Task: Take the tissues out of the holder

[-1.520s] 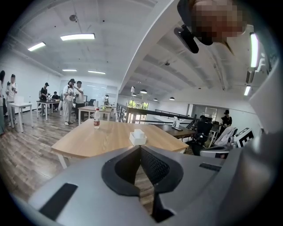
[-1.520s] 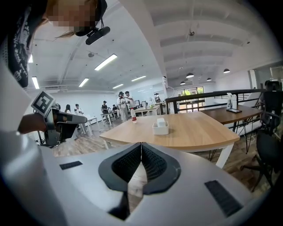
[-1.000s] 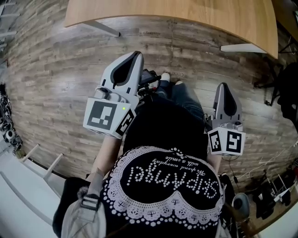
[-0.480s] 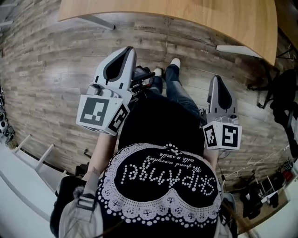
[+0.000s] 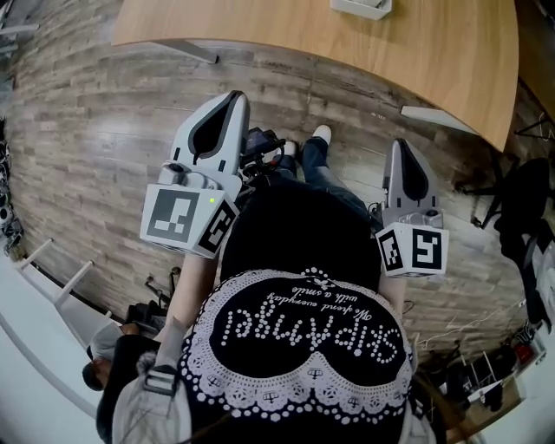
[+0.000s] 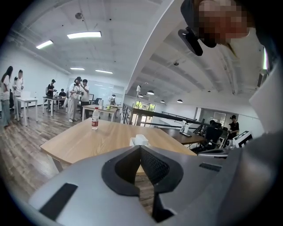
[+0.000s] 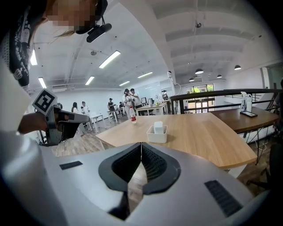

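A white tissue holder (image 7: 157,134) with a stack of white tissues (image 7: 158,127) stands on a wooden table (image 7: 199,137), well ahead of both grippers. In the head view only the holder's edge (image 5: 360,7) shows, at the top. In the left gripper view the holder (image 6: 139,141) peeks just over the jaws. My left gripper (image 5: 227,102) and right gripper (image 5: 403,149) are held at waist height over the floor, short of the table. Both are shut, jaws meeting tip to tip with nothing between them (image 6: 140,148) (image 7: 141,145).
A water bottle (image 7: 131,114) stands at the table's far end. White table legs (image 5: 438,117) reach down to the plank floor. My feet (image 5: 319,135) are near the table edge. Cables and gear (image 5: 512,364) lie at right. People (image 6: 79,95) stand by other tables behind.
The table has drawn nearer in the head view and the holder's edge has come into sight at the top. Both grippers stay shut in about the same place.
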{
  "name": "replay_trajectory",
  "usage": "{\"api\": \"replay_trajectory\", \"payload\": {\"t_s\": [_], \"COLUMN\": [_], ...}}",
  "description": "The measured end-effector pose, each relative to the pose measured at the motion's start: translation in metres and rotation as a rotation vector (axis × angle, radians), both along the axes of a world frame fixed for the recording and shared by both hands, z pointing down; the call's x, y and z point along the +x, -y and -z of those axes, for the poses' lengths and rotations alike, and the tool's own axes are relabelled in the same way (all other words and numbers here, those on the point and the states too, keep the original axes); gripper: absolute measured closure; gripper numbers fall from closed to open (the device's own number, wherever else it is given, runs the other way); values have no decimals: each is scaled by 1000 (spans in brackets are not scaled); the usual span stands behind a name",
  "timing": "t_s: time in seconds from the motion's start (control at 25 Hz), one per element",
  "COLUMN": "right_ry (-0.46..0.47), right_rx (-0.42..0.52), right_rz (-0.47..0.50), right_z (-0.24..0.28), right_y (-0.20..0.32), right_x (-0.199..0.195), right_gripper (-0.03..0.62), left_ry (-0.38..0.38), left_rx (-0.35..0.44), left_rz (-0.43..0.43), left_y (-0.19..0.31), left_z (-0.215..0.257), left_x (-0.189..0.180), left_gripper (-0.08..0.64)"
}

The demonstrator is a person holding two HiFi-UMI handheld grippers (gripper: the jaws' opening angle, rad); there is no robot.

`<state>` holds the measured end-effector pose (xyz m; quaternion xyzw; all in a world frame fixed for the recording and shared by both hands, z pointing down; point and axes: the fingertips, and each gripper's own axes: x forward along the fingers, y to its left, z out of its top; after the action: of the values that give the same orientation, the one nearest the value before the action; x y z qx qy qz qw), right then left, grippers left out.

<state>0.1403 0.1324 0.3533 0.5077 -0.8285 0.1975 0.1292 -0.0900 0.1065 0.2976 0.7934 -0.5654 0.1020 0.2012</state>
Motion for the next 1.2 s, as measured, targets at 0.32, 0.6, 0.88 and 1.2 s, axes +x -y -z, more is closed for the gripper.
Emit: {"api": "replay_trajectory", "payload": {"t_s": [0.32, 0.6, 0.88, 1.2], "right_ry": [-11, -29, -47, -22], "right_rx": [26, 48, 43, 50], "right_rz": [49, 28, -16, -17], "right_z": [0, 5, 9, 19], "right_y": [18, 24, 36, 67], "right_x": [6, 19, 21, -7], "right_gripper": [581, 581, 581, 581], "left_ry": [26, 2, 0, -34], "left_rx": [30, 45, 50, 33], "left_rz": [-30, -75, -82, -97], "left_y": [3, 13, 34, 68], "left_z": [2, 5, 12, 16], "left_x": [25, 44, 35, 12], "left_gripper": [554, 554, 554, 554]}}
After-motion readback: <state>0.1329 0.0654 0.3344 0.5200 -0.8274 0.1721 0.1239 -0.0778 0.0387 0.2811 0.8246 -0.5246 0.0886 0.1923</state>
